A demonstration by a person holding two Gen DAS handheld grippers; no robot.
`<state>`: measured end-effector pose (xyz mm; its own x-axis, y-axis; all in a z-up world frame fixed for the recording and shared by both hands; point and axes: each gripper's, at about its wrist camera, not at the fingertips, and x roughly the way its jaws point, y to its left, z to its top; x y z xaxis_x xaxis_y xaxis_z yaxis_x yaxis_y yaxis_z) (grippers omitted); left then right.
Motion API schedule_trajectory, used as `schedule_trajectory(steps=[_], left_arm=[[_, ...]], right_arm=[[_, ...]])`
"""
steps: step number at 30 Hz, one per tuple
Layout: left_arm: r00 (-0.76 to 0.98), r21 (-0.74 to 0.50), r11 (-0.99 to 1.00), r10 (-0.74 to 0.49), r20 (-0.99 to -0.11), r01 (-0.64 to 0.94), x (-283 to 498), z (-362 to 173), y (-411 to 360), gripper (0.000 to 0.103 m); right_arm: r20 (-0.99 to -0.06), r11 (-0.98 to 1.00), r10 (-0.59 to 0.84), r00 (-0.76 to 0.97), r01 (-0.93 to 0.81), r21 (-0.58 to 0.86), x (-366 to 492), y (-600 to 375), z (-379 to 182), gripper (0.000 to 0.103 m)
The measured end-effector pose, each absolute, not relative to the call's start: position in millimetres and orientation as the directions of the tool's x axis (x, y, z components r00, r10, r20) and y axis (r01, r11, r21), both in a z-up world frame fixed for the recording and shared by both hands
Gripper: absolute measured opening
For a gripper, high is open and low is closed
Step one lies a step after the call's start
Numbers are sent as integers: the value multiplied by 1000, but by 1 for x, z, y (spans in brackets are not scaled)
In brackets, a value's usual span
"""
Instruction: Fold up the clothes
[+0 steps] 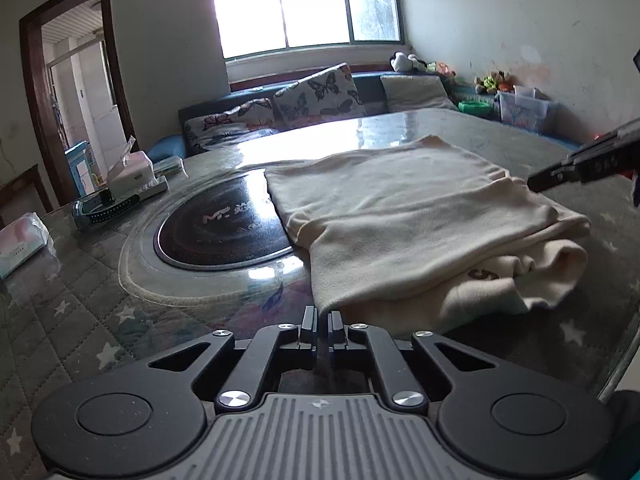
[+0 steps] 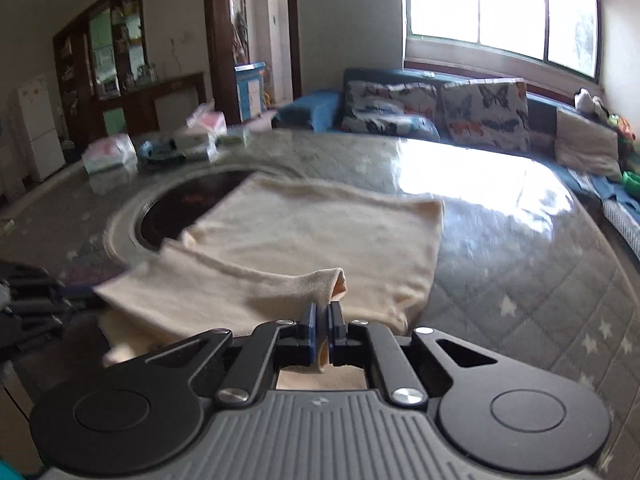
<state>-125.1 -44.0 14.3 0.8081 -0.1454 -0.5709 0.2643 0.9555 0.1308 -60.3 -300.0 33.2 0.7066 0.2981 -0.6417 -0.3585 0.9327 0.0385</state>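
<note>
Left wrist view puts us low over the round glass-topped table with its grey quilted star-print cover (image 1: pixel 72 320), looking along our left gripper (image 1: pixel 323 326) at the cream-coloured knit garment (image 1: pixel 400 216) that lies partly folded across the middle of the table, one edge overlapping the black round induction hob (image 1: pixel 216 236) set into the tabletop. Our left jaws stand together, pinching what looks like the near corner of the top layer, though so little cloth shows between the pads that we cannot be sure they hold it. Right wrist view shows our right gripper (image 2: pixel 323 320) clamped on a bunched fold of the same garment (image 2: pixel 312 232), the fabric rising in a small peak just ahead of the fingers; that view is somewhat blurred. We hold both near corners, we judge, so that the top layer can be carried as one sheet and kept taut, which would stop it from wrinkling as it is laid over. The lower layers, with a dark printed mark showing at the near right, sit bunched beneath, so the fold is only partway done. White tissue boxes and packets (image 1: pixel 132 172) sit well apart on the far left of the table, and the sofa with butterfly-print cushions (image 1: pixel 316 92) lies beyond it under the window, so neither crowds the cloth.
</note>
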Motion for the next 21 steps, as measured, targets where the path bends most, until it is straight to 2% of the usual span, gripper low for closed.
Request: schedule_trajectory(steps=[3, 9, 12, 21], left_arm=[[790, 113, 953, -163, -591, 281, -125, 22, -36, 9], [816, 88, 956, -189, -546, 280, -113, 55, -33, 10], [823, 74, 953, -214, -527, 295, -95, 63, -47, 10], [789, 75, 947, -215, -576, 313, -44, 34, -72, 11]], right_arm=[[-674, 937, 278, 684, -348, 33, -61, -305, 18, 7], [-602, 927, 305, 738, -374, 10, -61, -309, 42, 8], [-594, 910, 347, 726, -414, 26, -47, -297, 39, 8], [-649, 885, 363, 669, -465, 15, -29, -281, 10, 8]])
